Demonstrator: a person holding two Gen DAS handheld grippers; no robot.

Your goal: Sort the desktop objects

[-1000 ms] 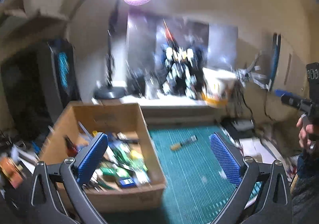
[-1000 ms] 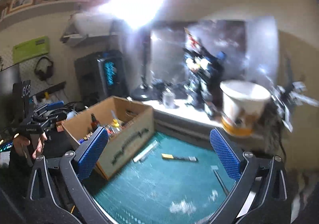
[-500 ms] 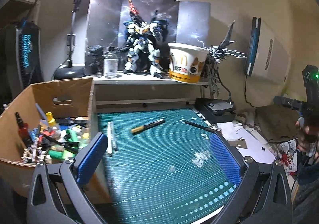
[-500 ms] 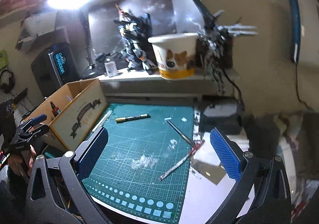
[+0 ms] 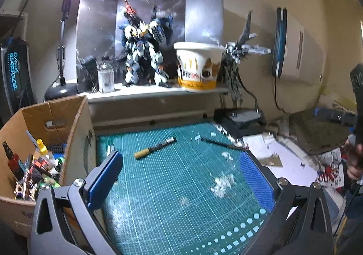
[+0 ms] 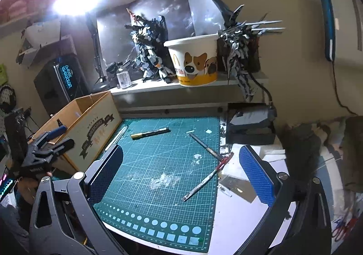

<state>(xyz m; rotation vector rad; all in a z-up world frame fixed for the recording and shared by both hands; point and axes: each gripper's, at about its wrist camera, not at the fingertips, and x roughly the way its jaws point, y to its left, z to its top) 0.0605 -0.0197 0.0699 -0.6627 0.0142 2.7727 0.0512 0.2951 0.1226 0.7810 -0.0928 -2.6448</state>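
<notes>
Both tongs, left (image 5: 179, 173) and right (image 6: 181, 171), hang spread and empty above the green gridded cutting mat (image 6: 163, 164). Beyond their tips lies the gold-and-black marker pen (image 6: 150, 133), near the brown cardboard box (image 6: 95, 128); a paint-stained, possibly metal, tool (image 6: 207, 179) lies between the right fingers.

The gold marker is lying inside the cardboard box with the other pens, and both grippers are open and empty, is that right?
Not quite. The gold marker lies out on the green cutting mat, beside the cardboard box, not inside it; the right wrist view shows this plainly. The rest holds: the left gripper and right gripper are both open and empty.
</notes>
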